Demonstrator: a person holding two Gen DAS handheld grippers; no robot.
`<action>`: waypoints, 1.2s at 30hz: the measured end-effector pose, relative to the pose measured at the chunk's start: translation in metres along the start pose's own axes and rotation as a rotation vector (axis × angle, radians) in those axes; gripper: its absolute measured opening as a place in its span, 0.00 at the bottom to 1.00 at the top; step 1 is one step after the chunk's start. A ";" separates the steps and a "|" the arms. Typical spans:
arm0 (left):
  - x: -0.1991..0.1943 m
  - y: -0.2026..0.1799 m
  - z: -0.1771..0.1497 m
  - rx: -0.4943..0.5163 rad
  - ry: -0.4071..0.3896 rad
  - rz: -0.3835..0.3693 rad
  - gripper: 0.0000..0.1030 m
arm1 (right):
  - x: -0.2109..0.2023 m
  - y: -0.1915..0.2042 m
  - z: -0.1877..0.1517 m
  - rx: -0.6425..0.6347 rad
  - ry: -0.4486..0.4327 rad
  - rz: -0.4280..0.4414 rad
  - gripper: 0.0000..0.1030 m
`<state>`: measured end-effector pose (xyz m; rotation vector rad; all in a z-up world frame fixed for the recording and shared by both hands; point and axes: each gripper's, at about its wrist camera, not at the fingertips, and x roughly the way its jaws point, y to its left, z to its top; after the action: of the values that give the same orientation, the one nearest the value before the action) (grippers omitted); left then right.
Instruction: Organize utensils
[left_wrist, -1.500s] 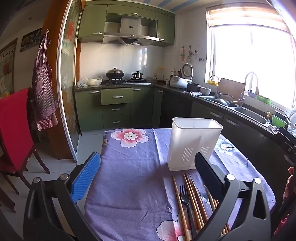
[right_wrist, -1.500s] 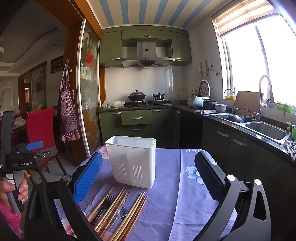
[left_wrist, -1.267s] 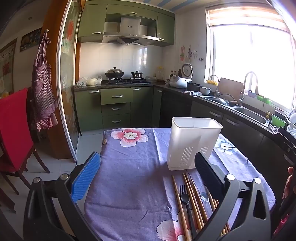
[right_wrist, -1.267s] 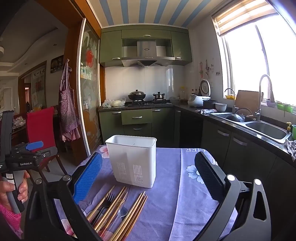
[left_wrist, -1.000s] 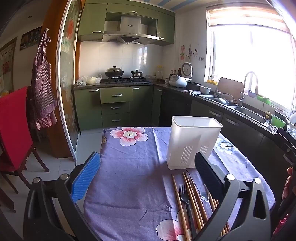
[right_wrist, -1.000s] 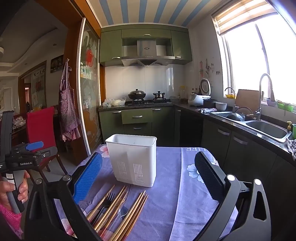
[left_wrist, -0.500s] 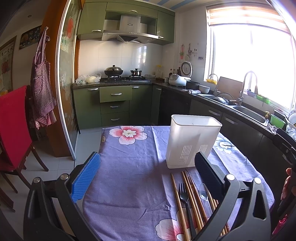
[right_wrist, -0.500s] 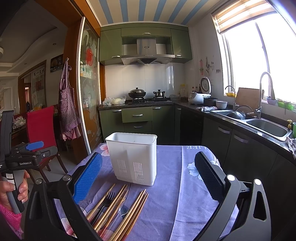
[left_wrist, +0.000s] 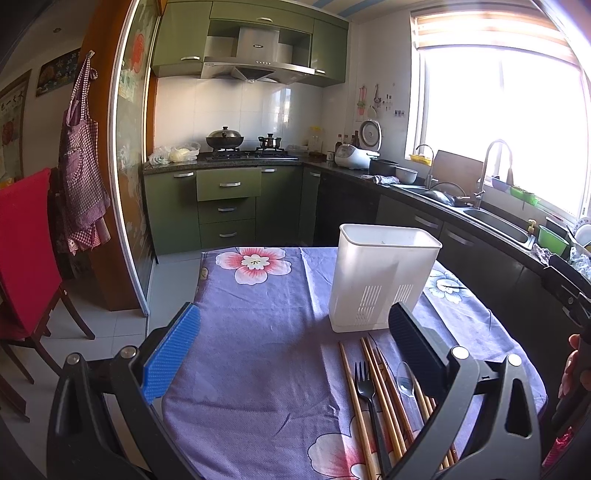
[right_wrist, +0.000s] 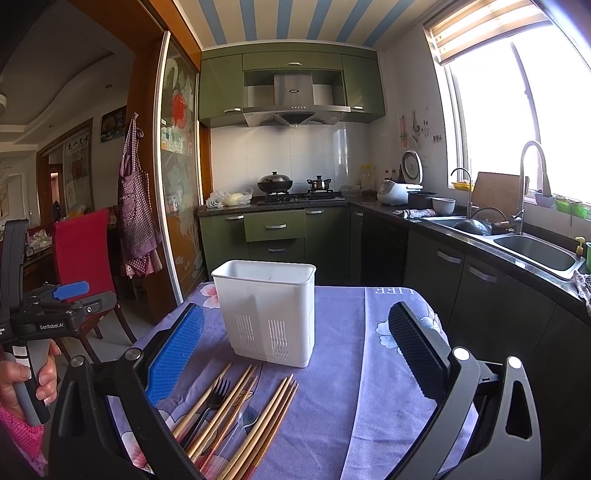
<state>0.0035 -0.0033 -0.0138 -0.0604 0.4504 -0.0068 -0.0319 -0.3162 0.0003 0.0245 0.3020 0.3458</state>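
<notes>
A white slotted utensil holder (left_wrist: 380, 277) stands upright on the purple flowered tablecloth (left_wrist: 258, 350); it also shows in the right wrist view (right_wrist: 269, 310). In front of it lie several wooden chopsticks (left_wrist: 384, 395), a black fork (left_wrist: 365, 391) and a clear spoon (left_wrist: 404, 380). The right wrist view shows the chopsticks (right_wrist: 236, 406), fork (right_wrist: 210, 402) and spoon (right_wrist: 247, 415) too. My left gripper (left_wrist: 291, 350) is open and empty above the cloth, left of the utensils. My right gripper (right_wrist: 295, 350) is open and empty above the utensils and holder.
A red chair (left_wrist: 22, 258) stands left of the table. Green kitchen cabinets (left_wrist: 229, 206) and a counter with a sink (left_wrist: 495, 225) run behind and along the right. The left hand-held gripper (right_wrist: 37, 317) appears at the left of the right wrist view.
Both views have risen and tipped slightly, so the holder and utensils sit a little lower in frame. Both grippers stay open. Nothing on the table has moved.
</notes>
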 end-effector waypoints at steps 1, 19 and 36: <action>0.000 0.000 0.000 0.000 0.000 0.000 0.94 | 0.000 0.000 0.000 0.000 0.000 0.000 0.96; 0.000 0.001 -0.001 0.000 0.005 -0.003 0.94 | 0.003 0.001 0.002 -0.001 0.013 0.004 0.96; 0.000 0.000 -0.001 -0.002 0.013 -0.009 0.94 | 0.007 0.001 0.001 -0.002 0.023 0.002 0.96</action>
<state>0.0029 -0.0038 -0.0149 -0.0647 0.4633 -0.0154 -0.0261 -0.3127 -0.0005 0.0190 0.3246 0.3490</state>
